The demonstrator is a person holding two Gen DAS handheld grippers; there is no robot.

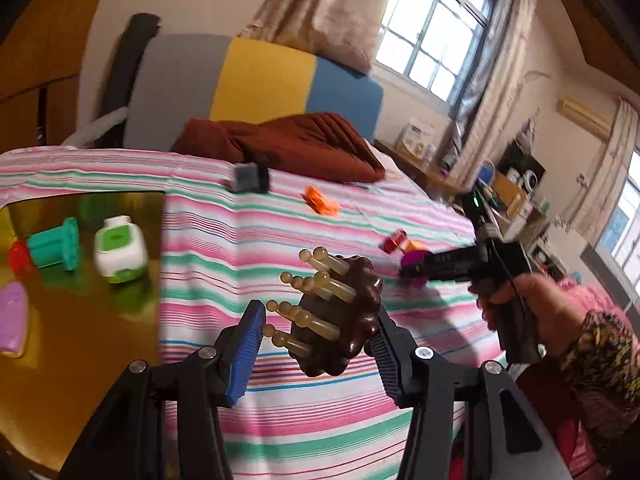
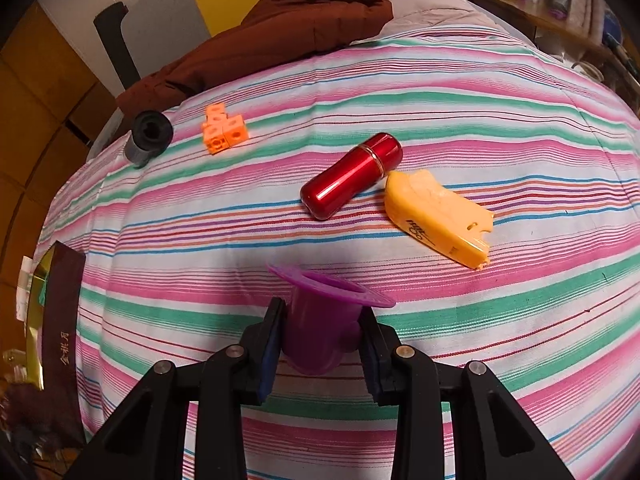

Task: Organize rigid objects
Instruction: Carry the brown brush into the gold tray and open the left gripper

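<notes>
Striped bed (image 2: 440,92), soft footing. Left tongs (image 1: 320,340) pinching brown brush (image 1: 340,320) off-centre, may rotate out; right tongs (image 2: 320,344) pinching purple spool (image 2: 320,320).

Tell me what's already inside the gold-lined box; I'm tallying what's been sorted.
Inside the gold-lined box: a teal spool, a white-and-green bottle, a red piece and a purple heart. Its left part is out of frame.

On the bed sheet (image 2: 440,120) the flask (image 2: 352,176) lies just left of the cracked case (image 2: 436,216). Farther left behind them sit the cubes (image 2: 222,130) and, beside them, the roll (image 2: 148,138). The box (image 1: 80,312) lies at the sheet's left edge, with a spool (image 1: 54,250) and a small bottle (image 1: 120,250) in it.
</notes>
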